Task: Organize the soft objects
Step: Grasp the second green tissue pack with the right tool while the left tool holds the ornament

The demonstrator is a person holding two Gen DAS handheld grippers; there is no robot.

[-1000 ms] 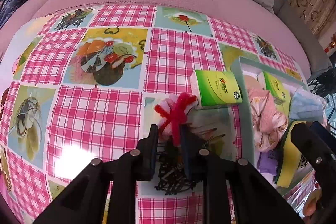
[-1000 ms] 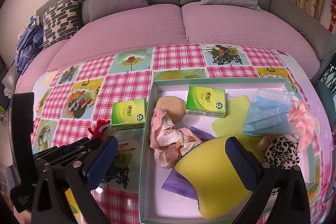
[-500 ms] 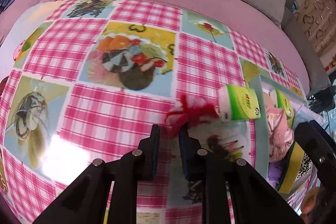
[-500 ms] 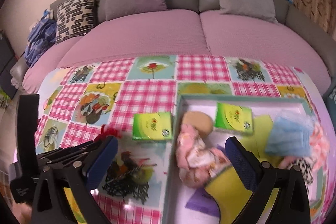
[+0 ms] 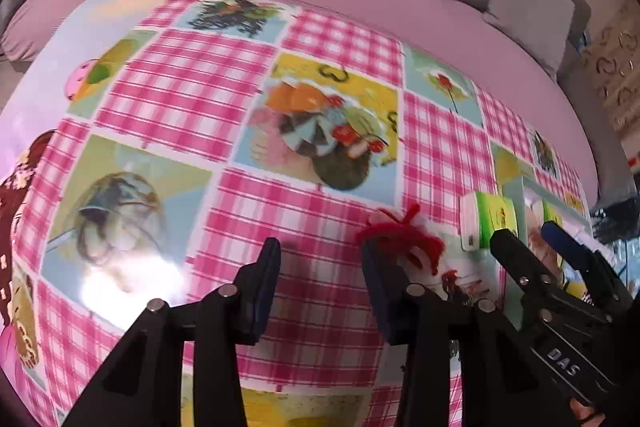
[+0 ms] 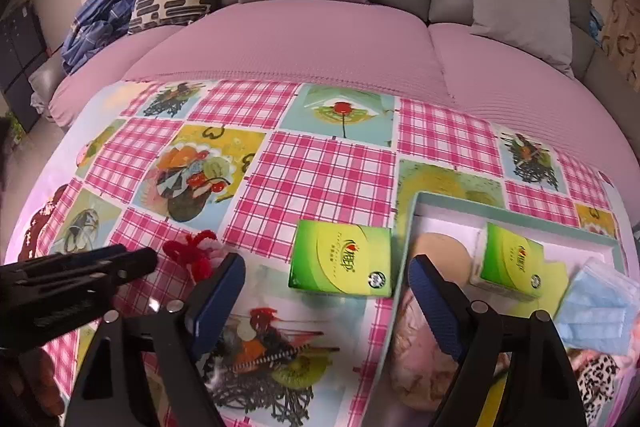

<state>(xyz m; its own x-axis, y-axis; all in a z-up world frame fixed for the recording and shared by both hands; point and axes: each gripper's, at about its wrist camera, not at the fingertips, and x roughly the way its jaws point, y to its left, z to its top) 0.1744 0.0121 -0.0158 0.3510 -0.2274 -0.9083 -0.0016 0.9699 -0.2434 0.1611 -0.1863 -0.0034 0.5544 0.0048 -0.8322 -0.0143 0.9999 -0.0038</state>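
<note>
A red-and-white fluffy pom-pom point(image 5: 400, 237) lies on the checked tablecloth, against the outer side of my left gripper's right finger. My left gripper point(image 5: 320, 267) is opening and has nothing between its fingers. A green tissue pack point(image 6: 340, 263) lies flat on the cloth just left of the tray point(image 6: 520, 215). My right gripper point(image 6: 328, 291) hangs over that pack with a finger on each side. Its jaws are closing, and the pads stand clear of the pack. In the right wrist view the pom-pom point(image 6: 196, 253) lies beside the left gripper point(image 6: 136, 261).
The tray holds a second green tissue pack point(image 6: 512, 263), a blue face mask point(image 6: 596, 307), a beige round sponge point(image 6: 440, 251), a pink cloth point(image 6: 416, 351) and a leopard-print plush point(image 6: 596, 379). A pink sofa point(image 6: 300, 39) with cushions runs behind the table.
My left gripper has let go of the pom-pom and spread its jaws. My right gripper has moved left from over the tray to over the loose tissue pack, and its jaws have narrowed a little.
</note>
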